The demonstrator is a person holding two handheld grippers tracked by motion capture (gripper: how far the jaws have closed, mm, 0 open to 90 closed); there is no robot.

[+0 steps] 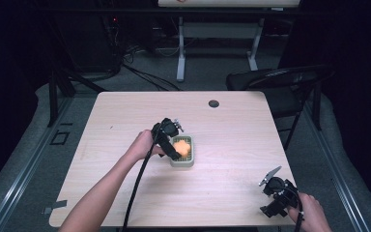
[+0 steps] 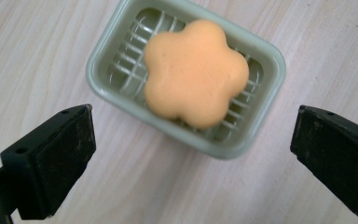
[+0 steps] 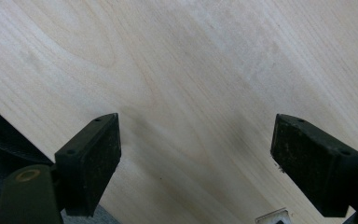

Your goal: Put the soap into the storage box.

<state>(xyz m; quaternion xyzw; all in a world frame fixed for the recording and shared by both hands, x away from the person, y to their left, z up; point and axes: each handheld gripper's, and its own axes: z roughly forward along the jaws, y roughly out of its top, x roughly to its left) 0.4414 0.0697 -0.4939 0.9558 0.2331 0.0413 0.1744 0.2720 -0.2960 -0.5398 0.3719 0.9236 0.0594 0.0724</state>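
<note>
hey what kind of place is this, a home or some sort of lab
Most likely a lab or recording studio, not a home: a bare wooden table stands among dark curtains, cables trail over the floor, and a folding chair sits at its side. On the table there's just a soap in a dish.

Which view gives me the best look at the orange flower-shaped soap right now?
The left gripper view: the orange soap lies large and unobstructed in its green dish, beyond the open tongs. The high view shows it small, partly hidden by the left gripper. The right gripper view shows bare table.

light: bright table, dark surroundings | focus: soft (close-ups blurred)
</note>
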